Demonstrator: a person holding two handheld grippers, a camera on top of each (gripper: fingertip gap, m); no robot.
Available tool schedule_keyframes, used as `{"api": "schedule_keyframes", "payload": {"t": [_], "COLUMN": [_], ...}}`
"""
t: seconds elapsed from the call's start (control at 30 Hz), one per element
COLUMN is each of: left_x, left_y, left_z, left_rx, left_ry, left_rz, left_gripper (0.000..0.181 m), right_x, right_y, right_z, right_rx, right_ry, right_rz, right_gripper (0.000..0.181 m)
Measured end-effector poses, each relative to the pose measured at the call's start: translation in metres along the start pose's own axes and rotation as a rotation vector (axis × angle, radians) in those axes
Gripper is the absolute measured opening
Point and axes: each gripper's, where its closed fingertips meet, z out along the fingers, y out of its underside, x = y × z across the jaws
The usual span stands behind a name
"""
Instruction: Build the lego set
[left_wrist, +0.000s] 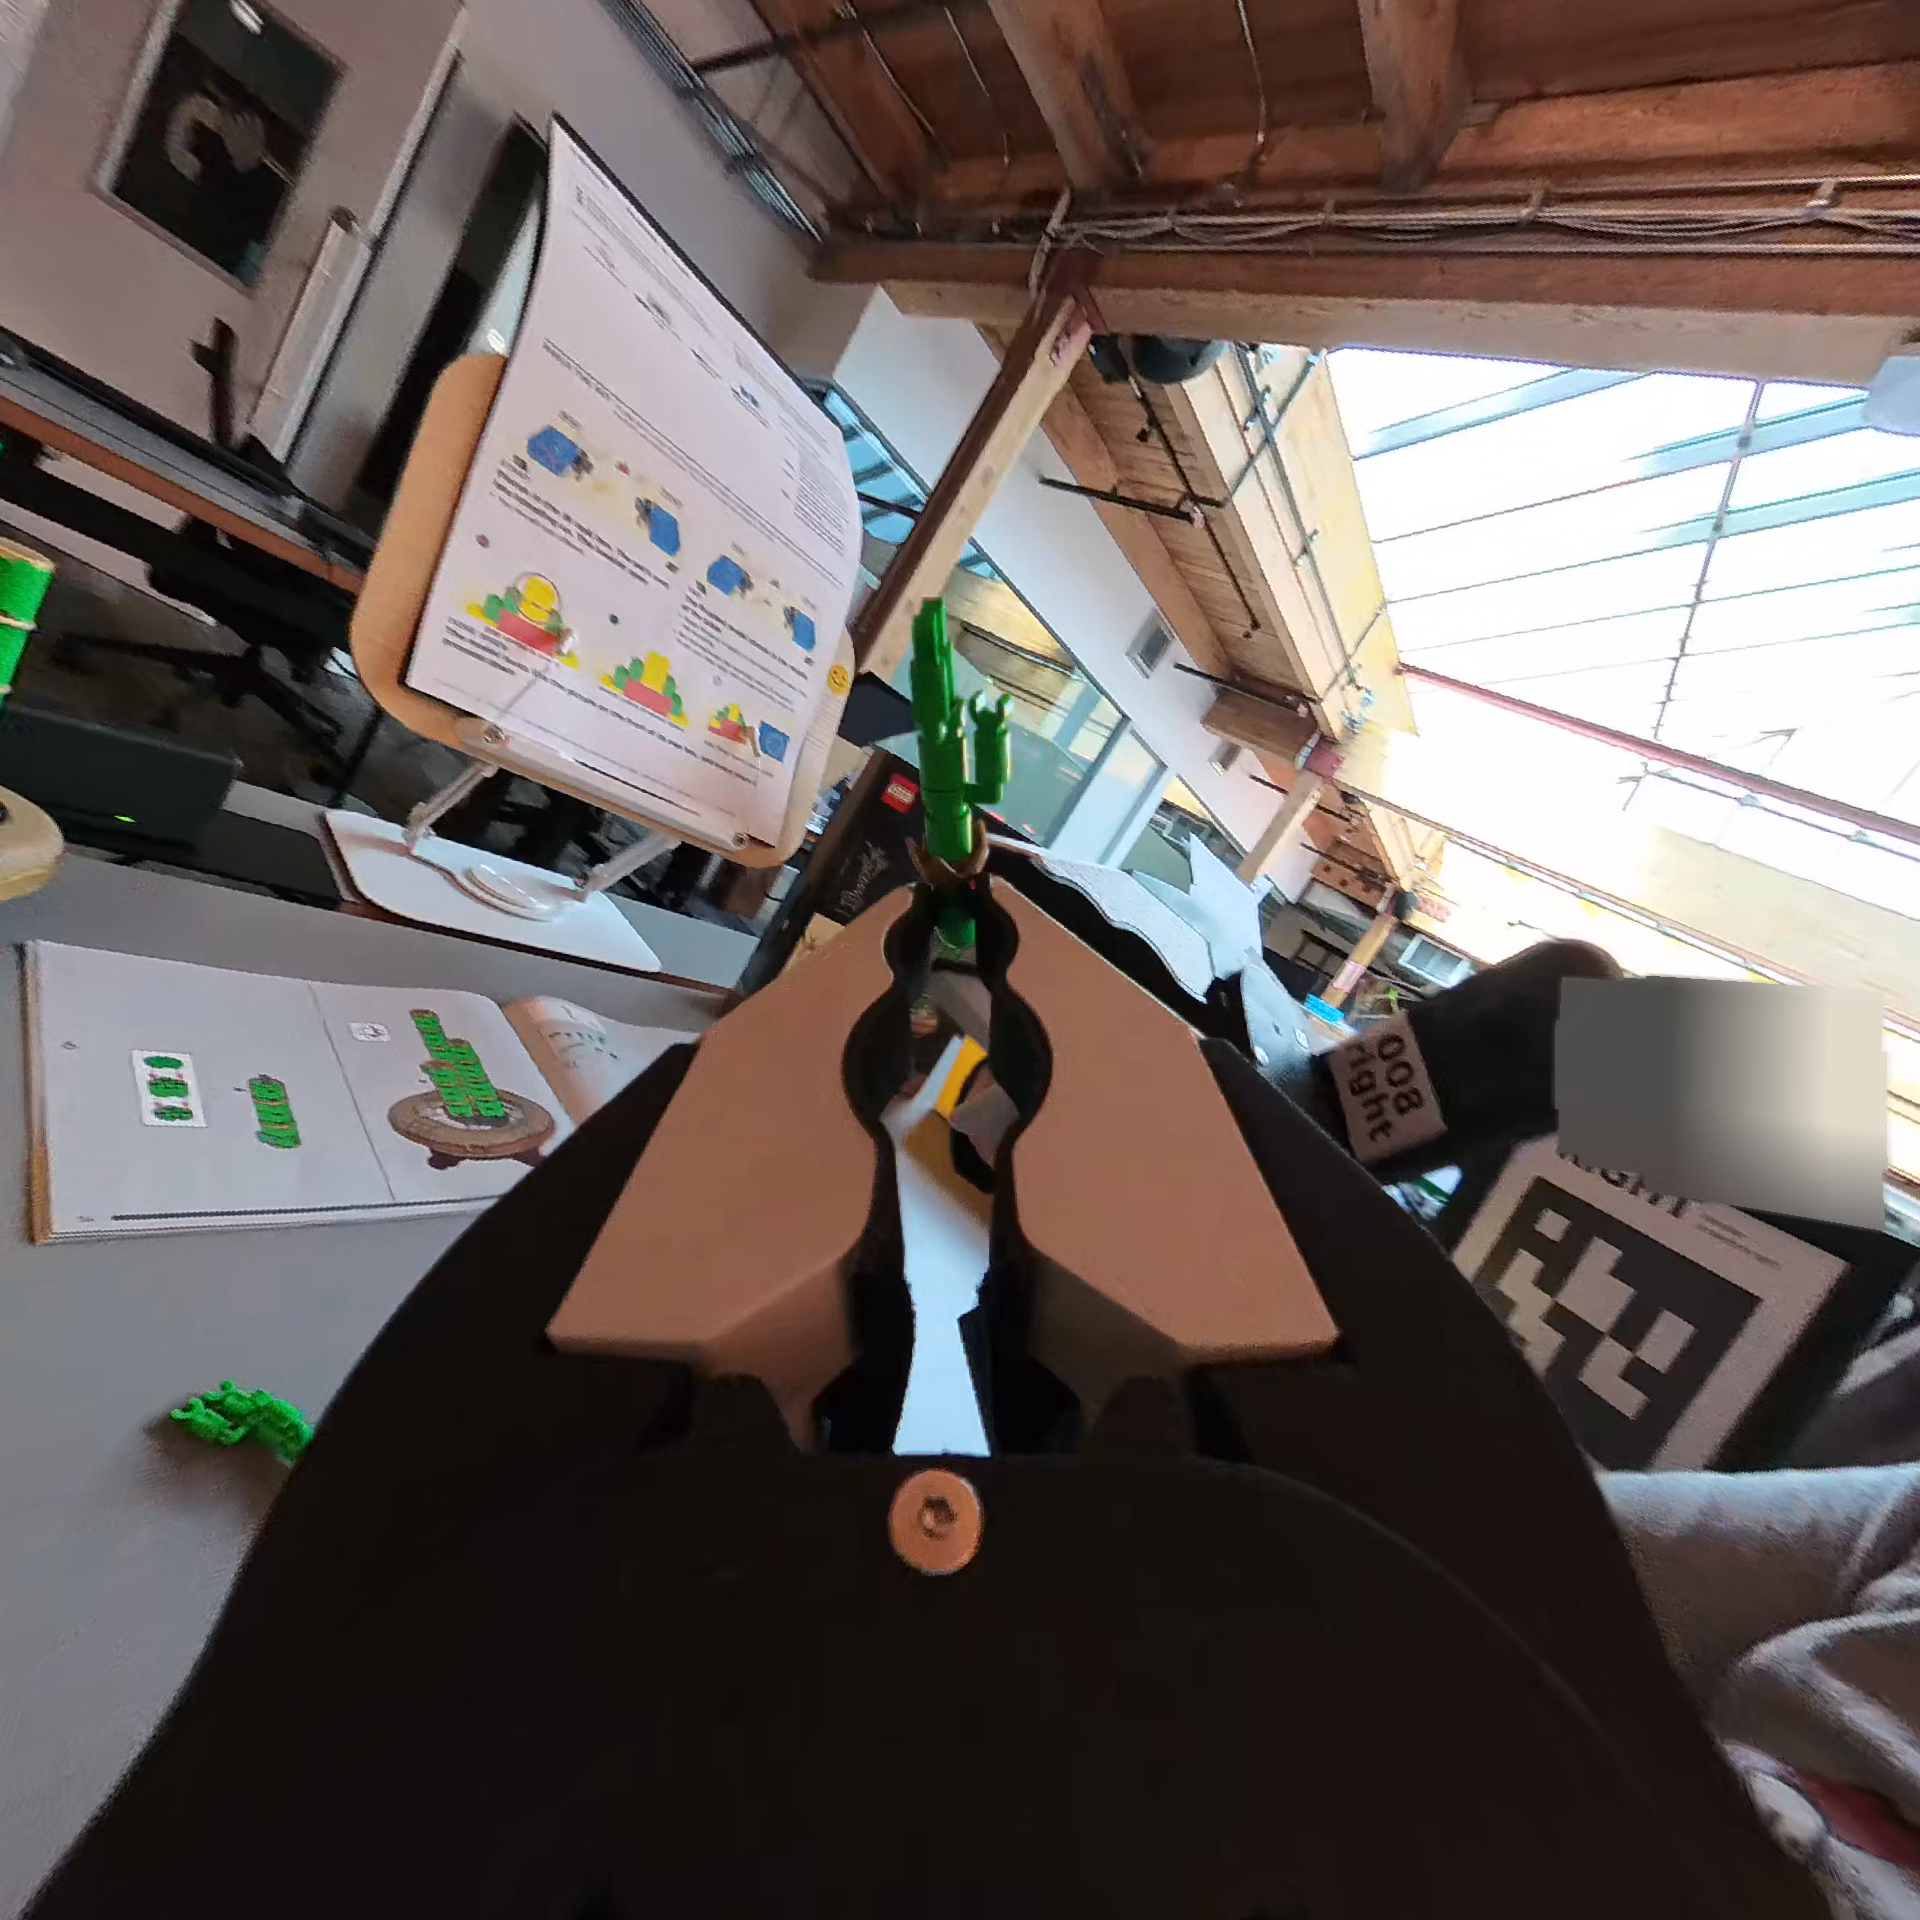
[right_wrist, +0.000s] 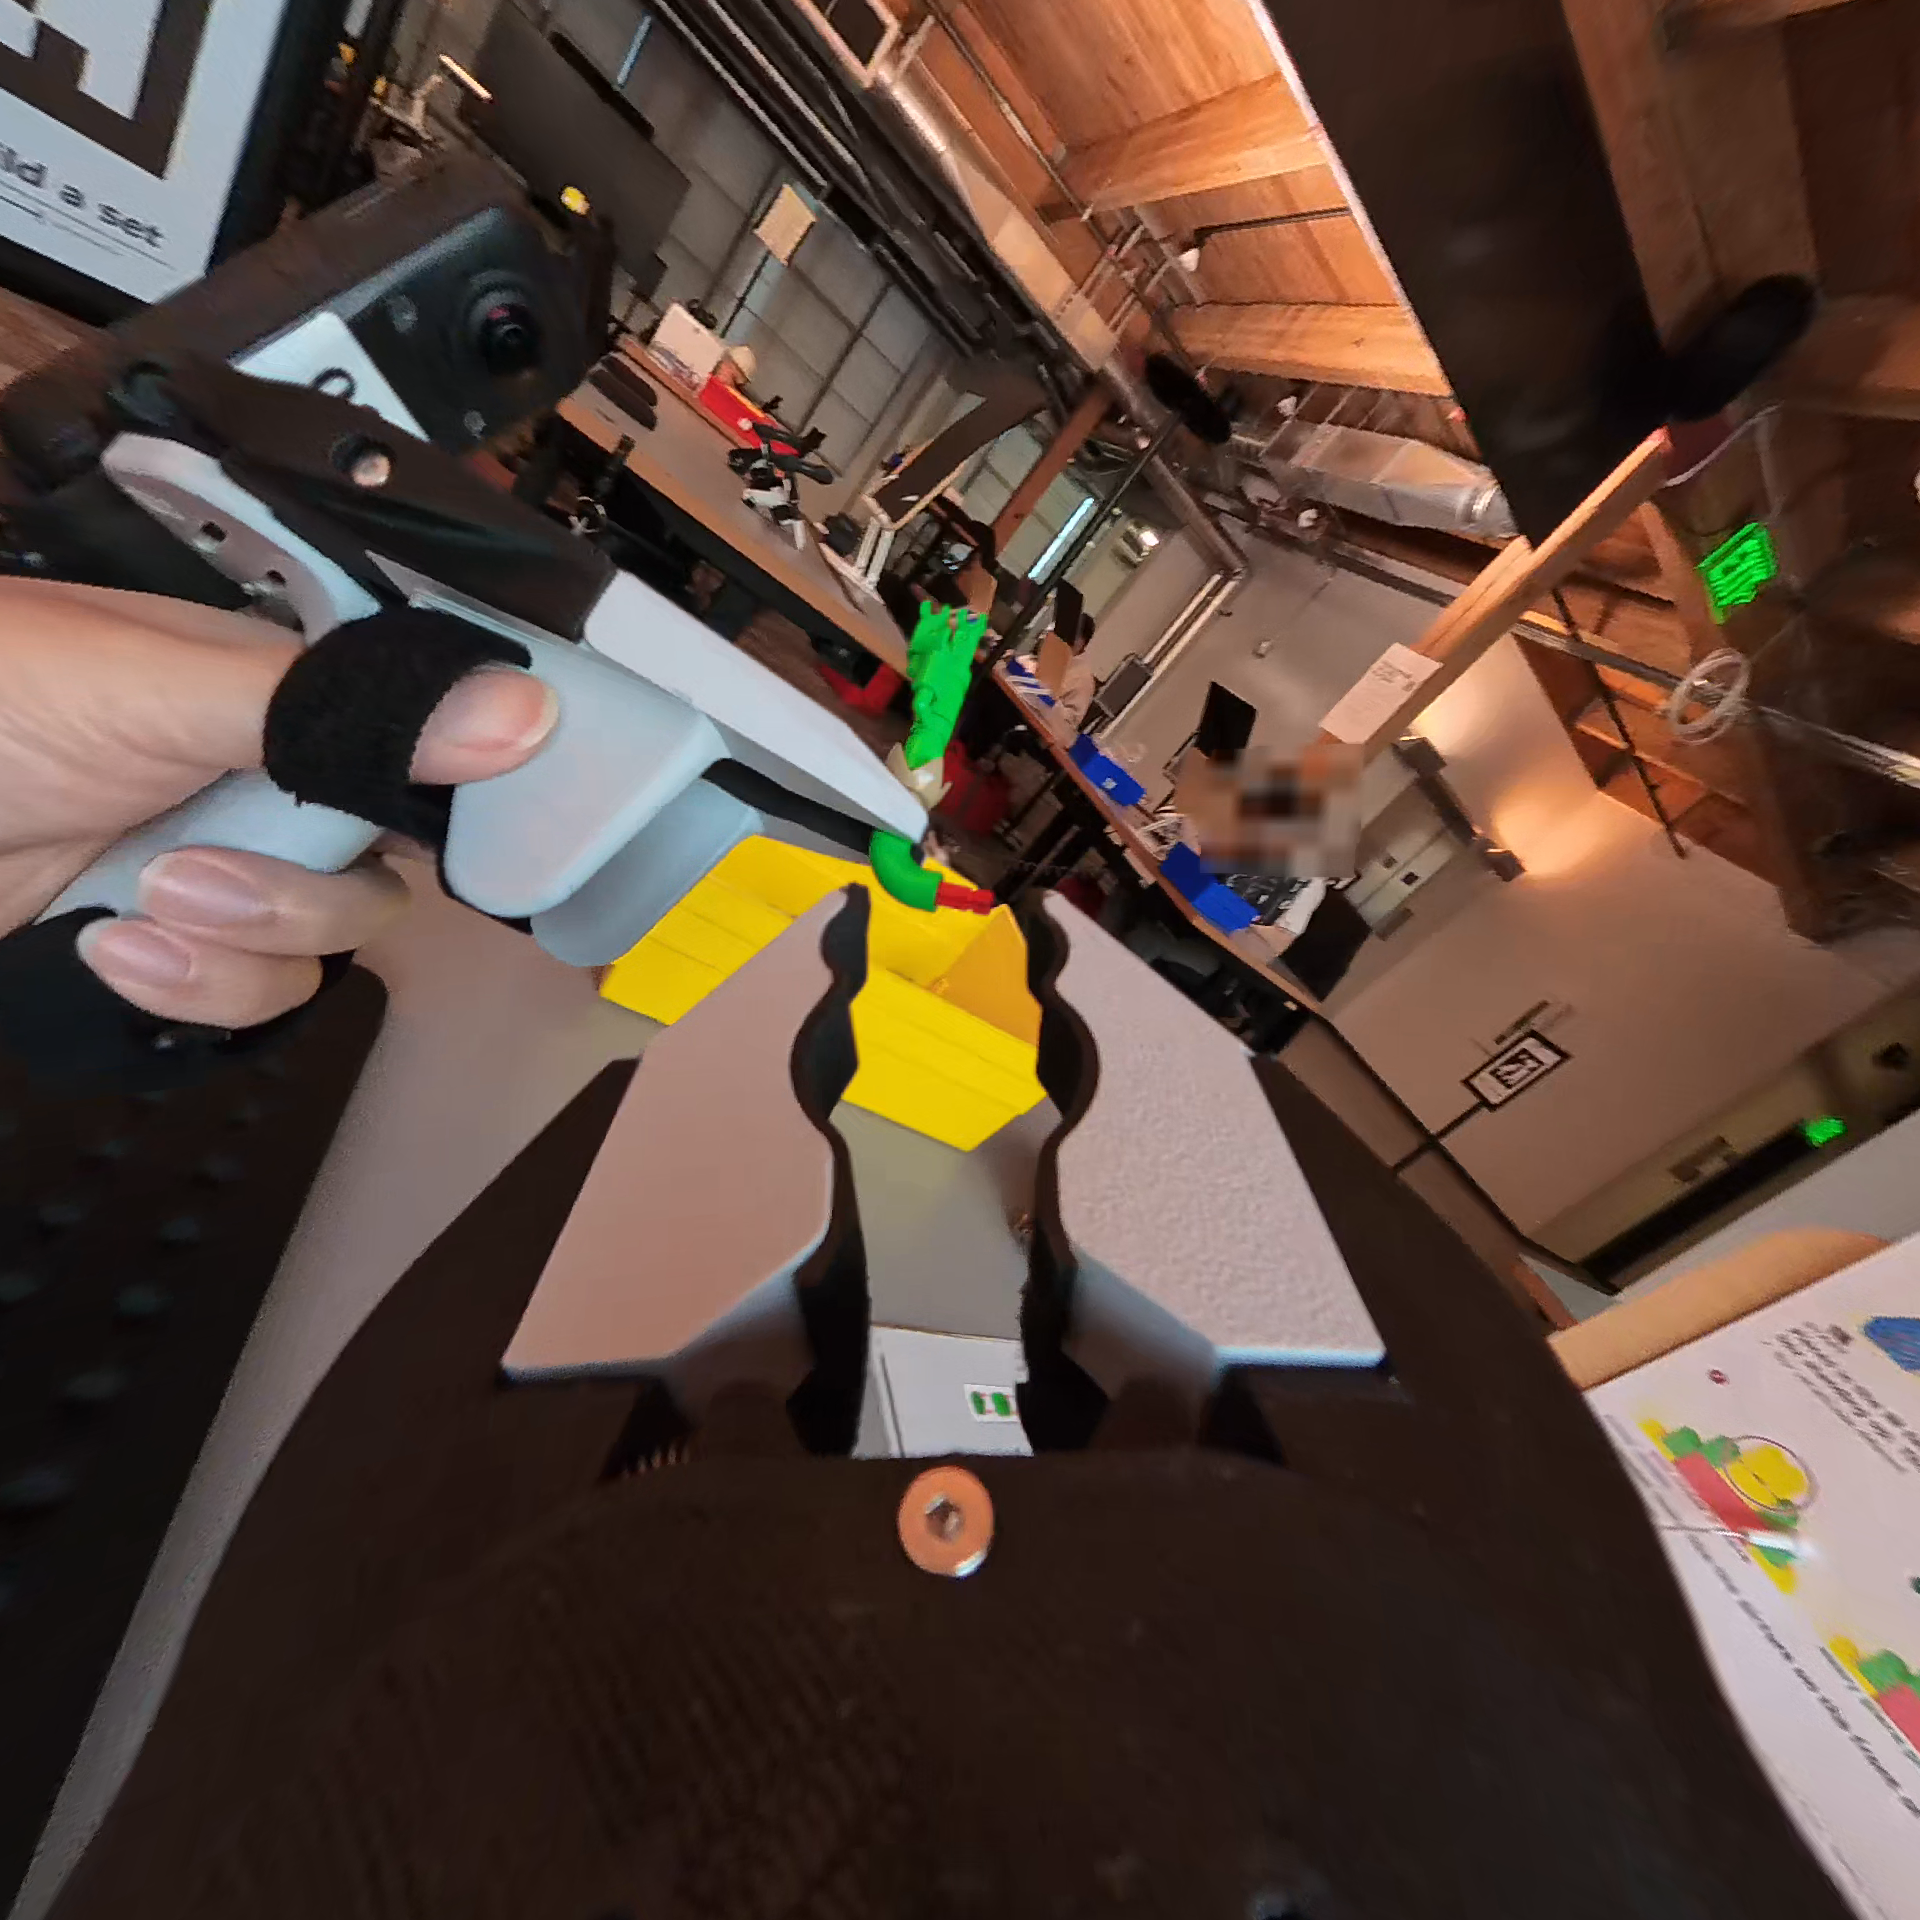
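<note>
My left gripper (left_wrist: 951, 909) is shut on a green lego stem assembly (left_wrist: 954, 743) and holds it up in the air, branches pointing away. In the right wrist view the same assembly (right_wrist: 940, 681) sticks out of the left gripper's tips (right_wrist: 914, 821), with a curved green piece and a red pin (right_wrist: 961, 896) at its lower end. My right gripper (right_wrist: 940, 914) is open and empty, its tips just below that red pin. A loose green lego cluster (left_wrist: 244, 1421) lies on the grey table at the left.
An open instruction booklet (left_wrist: 281, 1091) lies on the table. A printed sheet stands on a wooden stand (left_wrist: 634, 582). Yellow bins (right_wrist: 904, 1018) sit on the table beyond my right gripper. A black studded mat (right_wrist: 125, 1299) lies at the left. A person's hand (right_wrist: 156, 790) holds the left gripper. Both grippers' tips are close together, under 4 cm apart.
</note>
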Motion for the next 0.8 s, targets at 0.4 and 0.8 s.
{"api": "schedule_keyframes", "payload": {"t": [0.4,0.8], "left_x": [-0.0019,-0.0014], "left_y": [0.0017,0.0043], "left_z": [0.0051,0.0082], "left_rx": [0.075,0.132], "left_ry": [-0.097,-0.113], "left_rz": [0.104,0.11], "left_gripper": [0.005,0.006], "right_x": [0.0028,0.0045], "right_y": [0.0026,0.0045], "right_z": [0.0035,0.0014], "right_rx": [-0.073,-0.082], "right_ry": [0.106,0.083], "right_rz": [0.01,0.042], "right_gripper": [0.024,0.023]}}
